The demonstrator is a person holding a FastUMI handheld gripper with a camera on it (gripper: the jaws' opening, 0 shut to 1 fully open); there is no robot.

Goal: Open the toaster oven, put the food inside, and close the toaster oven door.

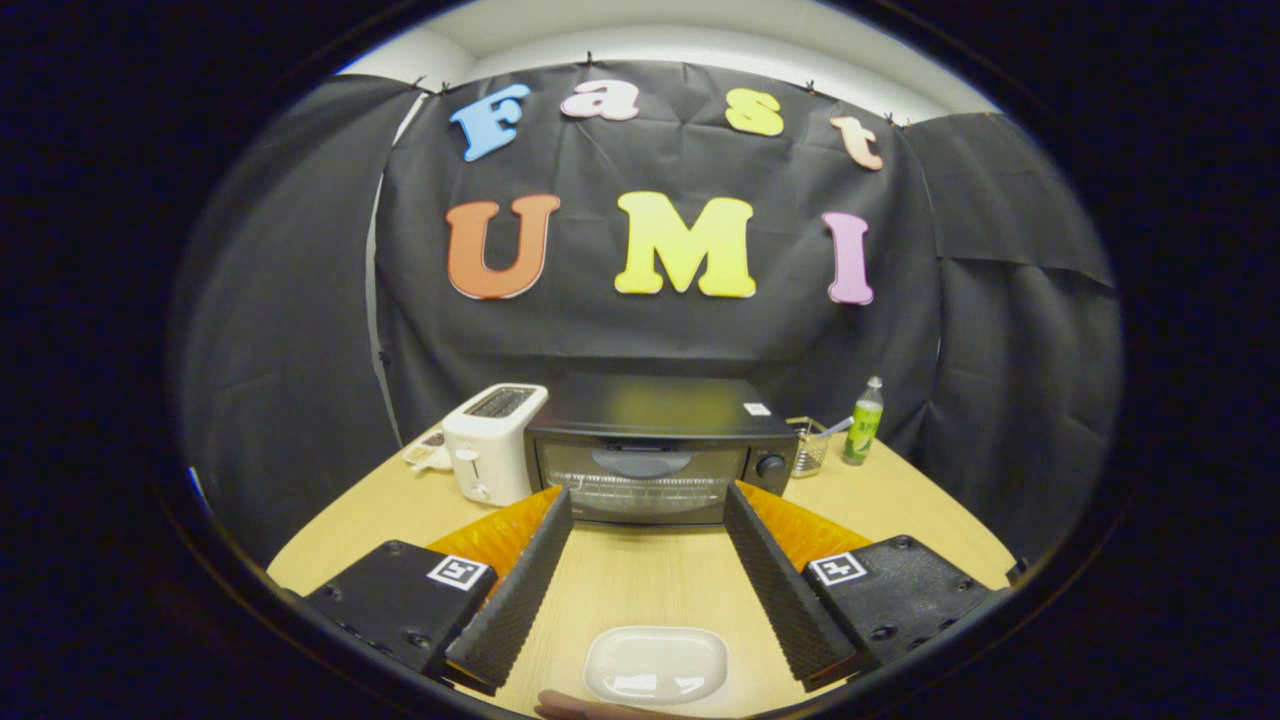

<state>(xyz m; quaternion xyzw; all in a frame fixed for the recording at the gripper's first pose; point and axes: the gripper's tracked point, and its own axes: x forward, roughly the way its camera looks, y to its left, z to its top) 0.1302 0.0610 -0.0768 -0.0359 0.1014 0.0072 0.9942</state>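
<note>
A black toaster oven stands on the wooden table beyond my fingers, its glass door shut and a round knob on its right. My gripper is open, fingers spread wide with nothing between them, tips just short of the oven door. Close below, between the finger bases, lies a white oval dish. A pinkish thing peeks out at the dish's near edge; I cannot tell what it is.
A white pop-up toaster stands left of the oven, with a small tray behind it. Right of the oven are a wire basket and a green bottle. Black cloth walls close in the table.
</note>
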